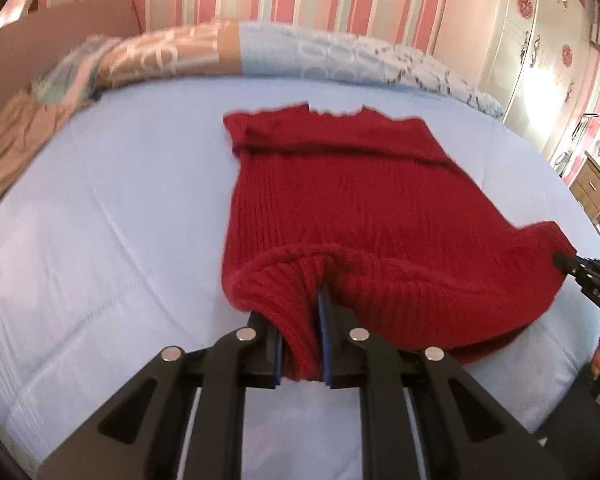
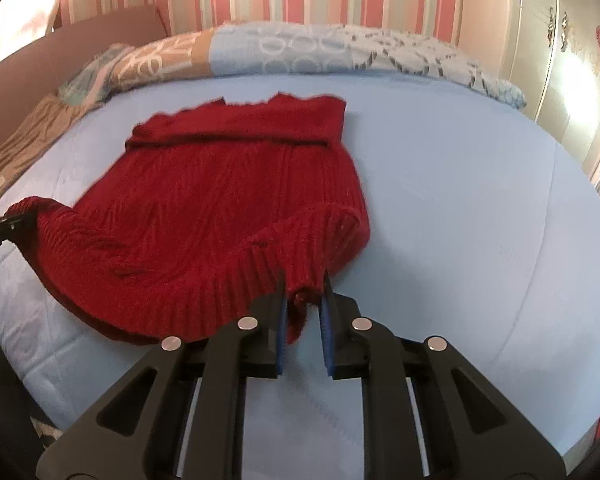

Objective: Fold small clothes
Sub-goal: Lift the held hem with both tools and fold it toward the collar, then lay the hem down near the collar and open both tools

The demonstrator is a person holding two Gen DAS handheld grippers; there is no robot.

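Note:
A red knitted sweater (image 1: 332, 200) lies on the light blue bed sheet (image 1: 100, 220), its far part flat with a folded band across the top. My left gripper (image 1: 302, 312) is shut on the ribbed hem at the near left corner and lifts it. My right gripper (image 2: 304, 292) is shut on the hem at the near right corner of the sweater (image 2: 228, 200). The right gripper (image 1: 572, 266) also shows at the right edge of the left wrist view. The left gripper (image 2: 8, 224) shows at the left edge of the right wrist view. The hem between them is raised and curled.
A rolled patterned blue and brown quilt (image 1: 260, 52) lies along the far side of the bed. A brown headboard (image 1: 40, 40) stands at the far left. A white wardrobe (image 1: 540, 60) and a wooden nightstand (image 1: 596, 188) stand to the right.

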